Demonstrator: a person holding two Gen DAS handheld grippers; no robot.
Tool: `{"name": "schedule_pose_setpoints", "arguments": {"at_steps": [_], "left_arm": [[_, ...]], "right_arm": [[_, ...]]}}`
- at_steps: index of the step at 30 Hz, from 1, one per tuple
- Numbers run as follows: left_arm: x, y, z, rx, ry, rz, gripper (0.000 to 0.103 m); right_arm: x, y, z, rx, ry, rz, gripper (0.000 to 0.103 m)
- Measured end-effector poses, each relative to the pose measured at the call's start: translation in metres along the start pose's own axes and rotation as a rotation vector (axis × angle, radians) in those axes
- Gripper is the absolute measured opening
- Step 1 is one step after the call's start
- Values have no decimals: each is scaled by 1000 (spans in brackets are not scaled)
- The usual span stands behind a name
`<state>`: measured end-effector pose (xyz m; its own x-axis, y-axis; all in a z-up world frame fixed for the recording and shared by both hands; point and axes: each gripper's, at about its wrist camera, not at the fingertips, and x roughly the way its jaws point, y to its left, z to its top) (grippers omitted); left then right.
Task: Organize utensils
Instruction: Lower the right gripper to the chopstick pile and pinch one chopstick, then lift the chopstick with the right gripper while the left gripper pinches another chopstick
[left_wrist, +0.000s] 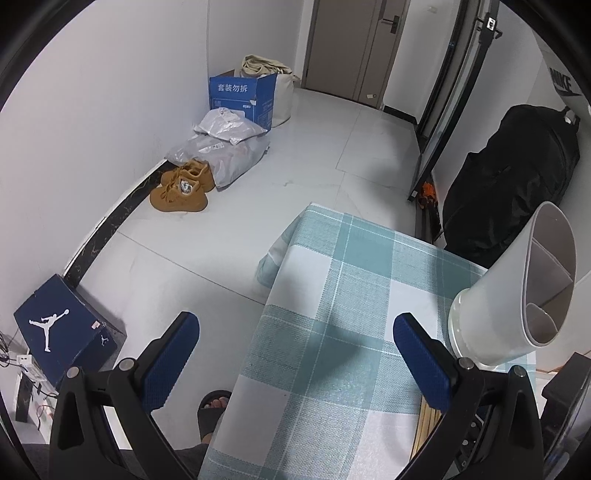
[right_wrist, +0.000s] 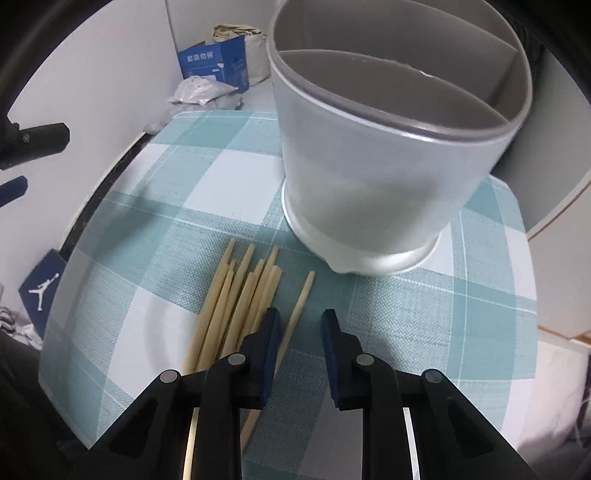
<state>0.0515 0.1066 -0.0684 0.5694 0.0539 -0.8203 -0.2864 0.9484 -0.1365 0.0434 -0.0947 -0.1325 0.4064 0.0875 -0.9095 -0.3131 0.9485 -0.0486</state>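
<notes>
- Sitting low on the left, by the wall, is a shoebox; the person's sandalled foot shows beside the table edge.
- The left gripper hangs over the near left edge of the checked cloth, its blue pads spread wide with nothing between them.
- Pale chopsticks lie in a loose bundle on the cloth, one stick lying apart on the right.
- The right gripper is low over that bundle, jaws narrowed but not touching; the lone stick passes just beside its left pad, and no grip shows.
- The white holder stands upright beyond the sticks, its inside split by dividers.
</notes>
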Motion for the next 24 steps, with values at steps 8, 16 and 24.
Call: {"name": "schedule_pose_setpoints", "arguments": {"at_steps": [8, 16, 24], "left_arm": [[0, 9, 2, -19, 10, 6, 102], [8, 11, -5, 4, 42, 25, 102], [14, -18, -24, 158, 108, -13, 102]], "right_arm": [[3, 1, 11, 11, -21, -4, 24], [-1, 3, 4, 48, -51, 43, 4], [-41, -19, -14, 108, -137, 97, 3]]}}
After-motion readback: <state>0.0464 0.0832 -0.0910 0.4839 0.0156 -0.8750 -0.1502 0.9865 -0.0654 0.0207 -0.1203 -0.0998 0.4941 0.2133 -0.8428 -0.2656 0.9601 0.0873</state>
